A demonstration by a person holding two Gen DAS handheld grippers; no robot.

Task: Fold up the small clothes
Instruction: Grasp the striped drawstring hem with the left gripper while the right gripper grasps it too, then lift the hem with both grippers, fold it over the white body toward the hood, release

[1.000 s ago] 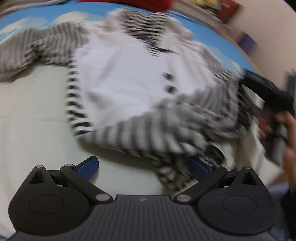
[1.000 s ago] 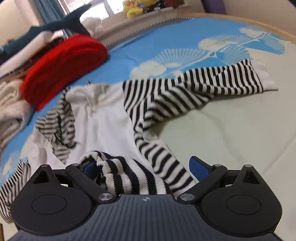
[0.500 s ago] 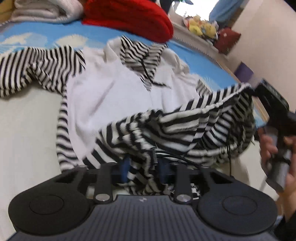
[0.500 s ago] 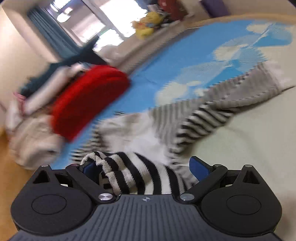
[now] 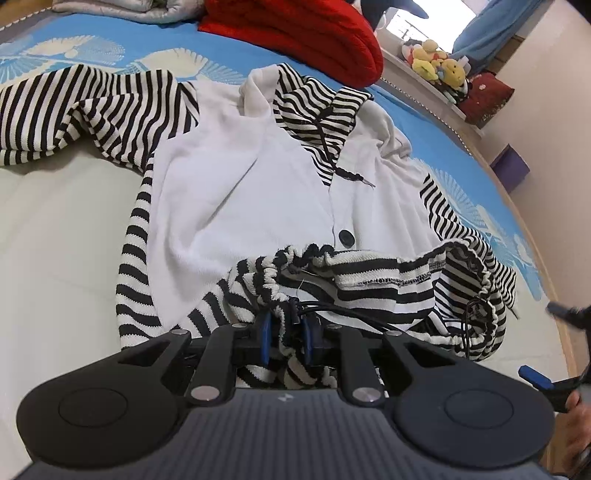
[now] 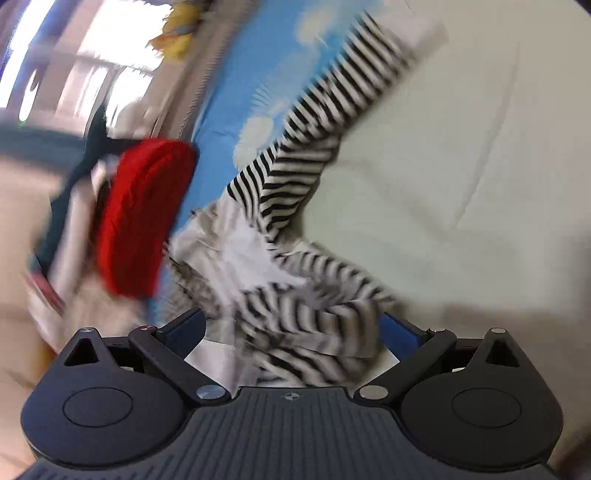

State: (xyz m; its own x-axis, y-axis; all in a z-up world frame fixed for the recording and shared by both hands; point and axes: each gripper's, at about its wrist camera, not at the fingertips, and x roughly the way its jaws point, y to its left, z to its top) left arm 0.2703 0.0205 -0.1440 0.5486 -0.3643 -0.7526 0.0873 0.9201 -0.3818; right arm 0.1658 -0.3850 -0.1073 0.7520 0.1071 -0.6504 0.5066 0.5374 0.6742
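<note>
A small white hooded jacket [image 5: 236, 199] with black-and-white striped sleeves and hem lies spread on the bed. My left gripper [image 5: 284, 332] is shut on the striped hem [image 5: 369, 277], which is bunched and lifted over the jacket's lower front. A striped sleeve [image 5: 81, 110] stretches to the left. My right gripper [image 6: 291, 328] is open, with striped cloth [image 6: 314, 325] lying loose between its spread fingers; the view is blurred and tilted. The right gripper also shows at the right edge of the left wrist view [image 5: 554, 373].
A red knitted garment [image 5: 295, 33] lies beyond the jacket, also in the right wrist view [image 6: 144, 218]. The bed has a blue patterned sheet [image 5: 461, 158] and a pale mat [image 5: 55, 240]. Plush toys [image 5: 436, 62] sit on a ledge. Folded clothes [image 5: 122, 7] lie at the far left.
My left gripper closed on the striped hem and lifted it. My right gripper stayed open, swung and tilted sharply, and its view has blurred.
</note>
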